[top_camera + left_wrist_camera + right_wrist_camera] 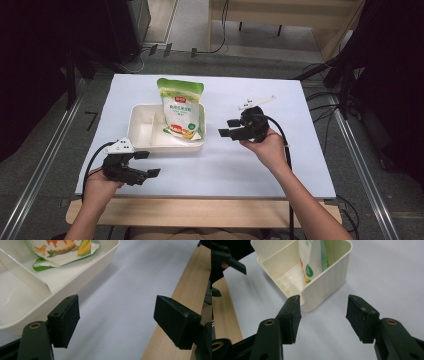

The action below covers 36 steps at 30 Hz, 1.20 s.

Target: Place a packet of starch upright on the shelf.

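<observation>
Left gripper (147,164): held in the person's left hand (100,182) at the near left of the table, jaws spread wide with nothing between them; in the left gripper view its black pads (65,320) frame bare white surface, with the table's wooden front edge (175,305) under the right-hand jaw.
Right gripper (226,128): held in the right hand (267,145), right of centre, pointing toward the tray, jaws likewise apart and empty; the right gripper view puts the tray's rounded corner (324,285) just beyond the gap.
White tray (142,145): shallow cream plastic, two compartments split by a divider (153,125), resting on the white tabletop (300,170) between the two grippers; left compartment holds nothing.
Food pouch (181,107): green-and-white printed bag, lying in the right compartment, its top leaning out over the far rim; corn and a pie-like picture show at its lower end.
Small white part (256,102): lies on the tabletop beyond the right gripper; too small to identify
</observation>
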Available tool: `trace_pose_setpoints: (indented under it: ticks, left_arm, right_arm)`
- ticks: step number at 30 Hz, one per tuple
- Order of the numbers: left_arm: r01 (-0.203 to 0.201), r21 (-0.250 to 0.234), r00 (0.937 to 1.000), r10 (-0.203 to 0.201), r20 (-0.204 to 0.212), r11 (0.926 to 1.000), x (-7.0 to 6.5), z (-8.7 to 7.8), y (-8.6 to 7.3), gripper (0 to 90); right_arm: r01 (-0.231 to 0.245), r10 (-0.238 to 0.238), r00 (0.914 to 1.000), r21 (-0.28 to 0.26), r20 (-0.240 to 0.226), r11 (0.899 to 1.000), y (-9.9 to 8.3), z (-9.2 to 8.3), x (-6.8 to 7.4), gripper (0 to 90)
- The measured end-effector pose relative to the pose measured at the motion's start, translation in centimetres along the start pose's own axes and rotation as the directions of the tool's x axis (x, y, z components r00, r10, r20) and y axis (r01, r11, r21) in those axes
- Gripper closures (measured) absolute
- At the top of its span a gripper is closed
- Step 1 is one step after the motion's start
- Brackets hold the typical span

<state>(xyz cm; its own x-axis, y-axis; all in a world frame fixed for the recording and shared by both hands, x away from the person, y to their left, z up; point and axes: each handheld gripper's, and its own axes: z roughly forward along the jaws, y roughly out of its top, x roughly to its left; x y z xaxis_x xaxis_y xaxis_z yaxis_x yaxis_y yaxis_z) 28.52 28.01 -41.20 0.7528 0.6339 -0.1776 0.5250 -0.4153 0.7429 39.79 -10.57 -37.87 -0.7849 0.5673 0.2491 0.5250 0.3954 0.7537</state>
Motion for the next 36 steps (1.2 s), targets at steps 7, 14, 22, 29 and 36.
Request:
trace_pose_setpoints:
  ticks: [7,14,22,29,36]
  left_arm:
    - [0.004,0.001,1.0,-0.004,0.0,1.0,0.1,-0.1,0.0,21.6]
    - [-0.003,0.009,1.0,0.003,0.008,1.0,-0.2,0.0,0.1,21.5]
    - [0.009,0.005,0.9999,-0.009,0.013,0.9999,-0.1,0.1,0.1,21.4]
    - [0.008,0.019,1.0,-0.008,0.005,0.9998,-0.2,0.2,0.1,21.4]
    - [0.015,0.01,0.9998,-0.015,0.01,0.9998,-0.1,0.2,0.1,21.3]
  right_arm:
    - [-0.005,0.005,1.0,-0.014,0.001,1.0,-2.8,-0.1,0.6,43.7]
    - [-0.025,0.025,0.9995,0.0,0.019,1.0,-4.6,1.2,0.5,45.0]
    - [-0.027,0.027,0.9996,0.047,0.005,0.999,-5.2,2.8,0.4,44.7]
    - [-0.03,0.03,0.9996,0.065,0.003,0.997,-5.3,3.4,0.2,43.6]
    - [-0.031,0.031,0.9995,0.073,0.003,0.997,-5.3,3.5,0.3,42.7]
